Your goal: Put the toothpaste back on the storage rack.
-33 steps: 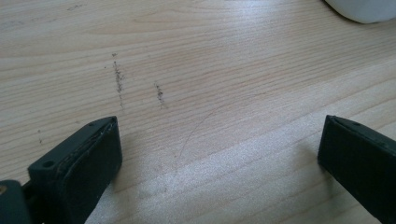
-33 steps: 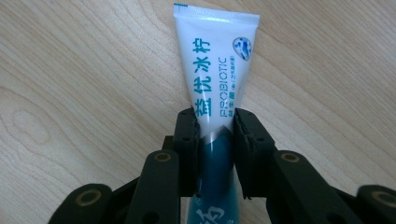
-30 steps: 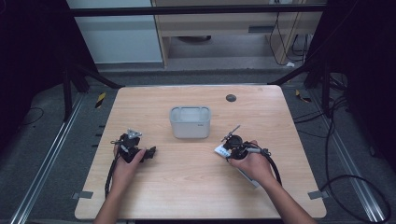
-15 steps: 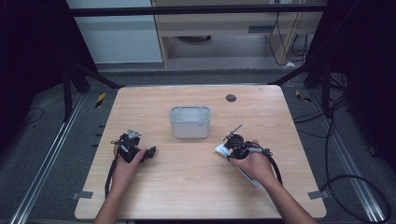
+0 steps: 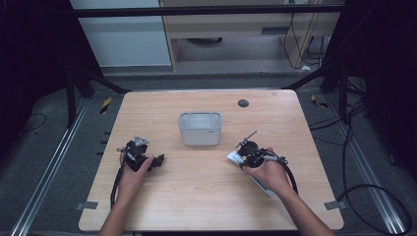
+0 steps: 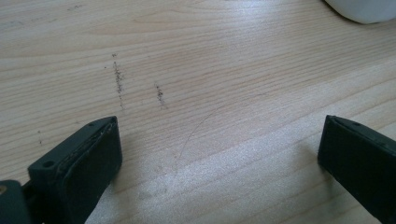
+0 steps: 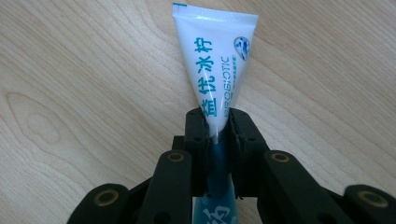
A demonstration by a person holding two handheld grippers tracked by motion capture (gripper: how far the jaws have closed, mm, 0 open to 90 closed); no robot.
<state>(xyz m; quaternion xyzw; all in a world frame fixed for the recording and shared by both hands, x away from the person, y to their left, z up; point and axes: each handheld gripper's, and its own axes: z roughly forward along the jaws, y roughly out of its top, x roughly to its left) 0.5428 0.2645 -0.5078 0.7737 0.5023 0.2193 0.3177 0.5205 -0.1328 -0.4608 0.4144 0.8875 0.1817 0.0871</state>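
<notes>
The right gripper [image 7: 217, 126] pinches a white toothpaste tube [image 7: 217, 60] just above the wooden table [image 5: 196, 196], the left gripper [image 6: 219, 158] rests spread wide, and a hard squeeze might push paste out.

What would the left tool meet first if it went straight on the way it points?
Probably bare table: the open left tool looks along the wood. The tub sits off to one side, so a miss seems likely, though depth is unclear.
</notes>
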